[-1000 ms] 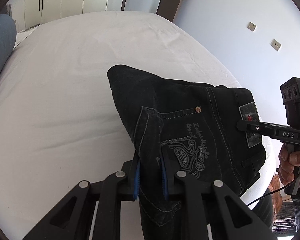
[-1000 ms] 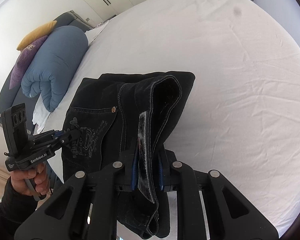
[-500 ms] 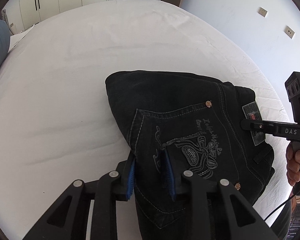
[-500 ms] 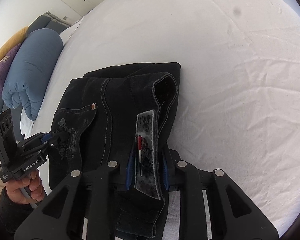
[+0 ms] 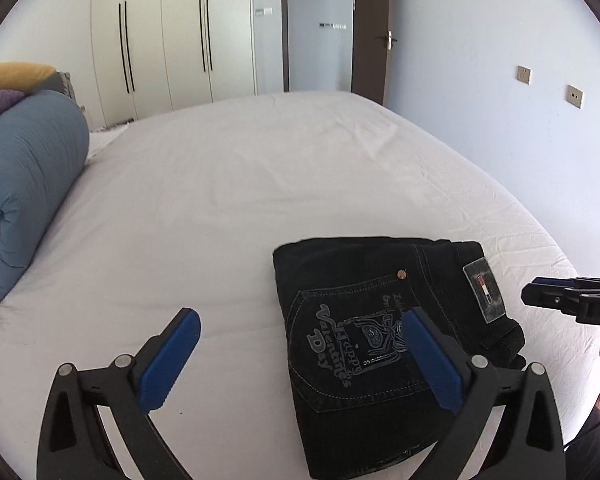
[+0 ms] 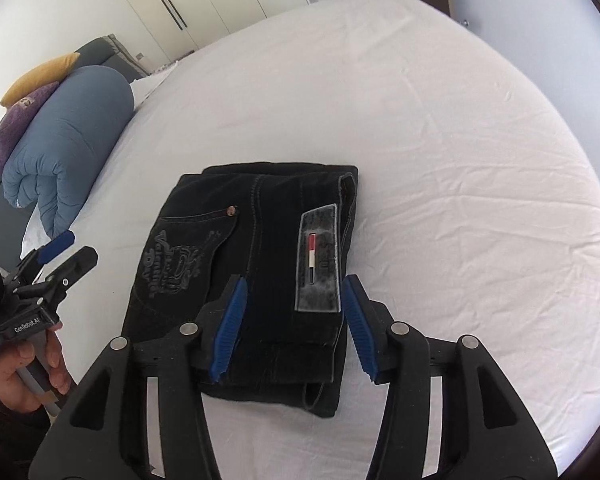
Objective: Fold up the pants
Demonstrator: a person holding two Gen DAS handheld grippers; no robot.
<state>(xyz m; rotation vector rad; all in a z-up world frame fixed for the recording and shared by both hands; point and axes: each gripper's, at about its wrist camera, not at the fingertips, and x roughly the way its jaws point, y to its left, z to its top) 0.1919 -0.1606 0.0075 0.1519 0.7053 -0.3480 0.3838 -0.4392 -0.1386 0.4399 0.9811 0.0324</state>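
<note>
Black denim pants lie folded flat on the bed, near its front edge. Left gripper and right gripper jaws opening, gripping nothing. Lift both straight clear, don't snag the waistband.

1. Pants: black denim with pale stitching; the pocket, between the left fingers, bears pale grey lettering and a drawn emblem.
2. Rivet: copper, beyond the left fingers.
3. Patch: mottled grey with a small red, white and dark stripe, just beyond the right fingers.
4. Left gripper: black frame, blue ribbed pads, silver pins.
5. Right gripper: black frame, blue ribbed pads, silver pins.
6. Sheet: plain white, either side of both grippers.
7. Duvet: blue-grey, rolled, far left of the fingers.
8. Cushions: one mustard yellow, one purple.
9. Wardrobe: cream with black handles.
10. Wall: pale blue.
</note>
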